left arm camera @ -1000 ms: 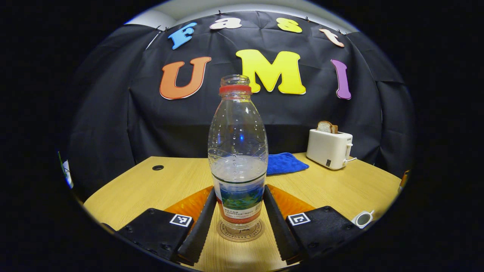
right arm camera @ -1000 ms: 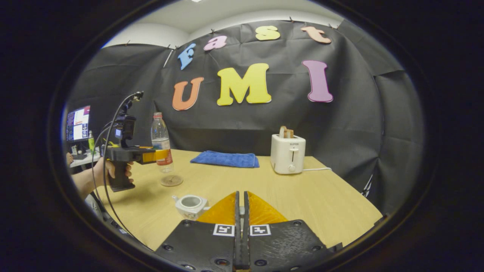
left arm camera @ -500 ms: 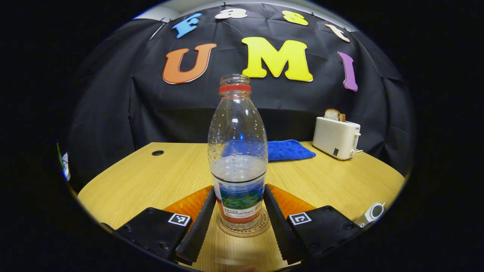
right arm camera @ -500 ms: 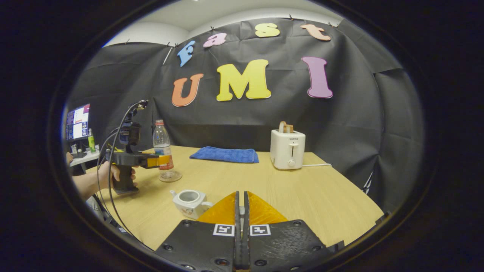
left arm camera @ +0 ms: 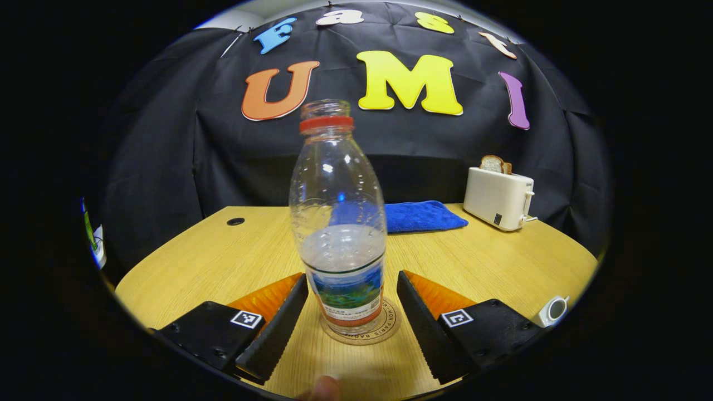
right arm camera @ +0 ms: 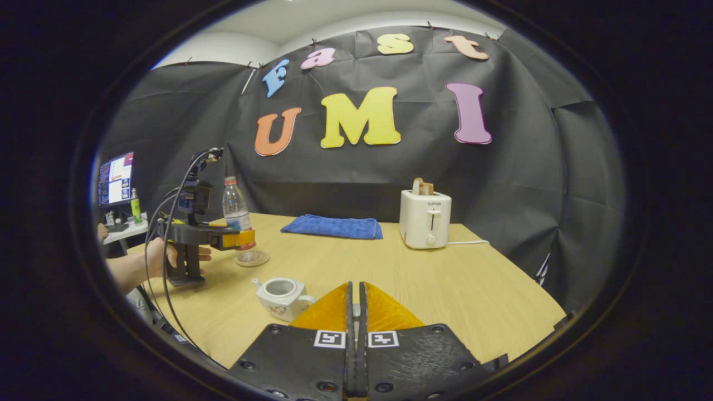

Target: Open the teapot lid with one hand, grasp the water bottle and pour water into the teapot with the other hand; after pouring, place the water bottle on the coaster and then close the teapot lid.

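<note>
A clear water bottle (left arm camera: pixel 340 223) with a red neck ring, about a third full, stands upright on the round coaster (left arm camera: pixel 390 328). My left gripper (left arm camera: pixel 352 277) is open, one finger on each side of the bottle with a gap on both sides. The right gripper view shows the same bottle (right arm camera: pixel 235 206), coaster (right arm camera: pixel 253 258) and left gripper (right arm camera: pixel 237 239). The white teapot (right arm camera: pixel 281 295) sits lidless just ahead of my right gripper (right arm camera: pixel 355 287). Its fingers are pressed together on the lid, which is hidden beneath them. The teapot (left arm camera: pixel 551 311) also shows at the far right.
A white toaster (right arm camera: pixel 426 225) with bread stands at the back right, and a blue cloth (right arm camera: pixel 334 227) lies at the back middle. A hand (right arm camera: pixel 161 256) holds the left gripper at the table's left edge, with a monitor (right arm camera: pixel 114 181) behind it.
The bottle came down onto the coaster. My left gripper's fingers then spread and let go of it. The right gripper stayed shut and barely moved.
</note>
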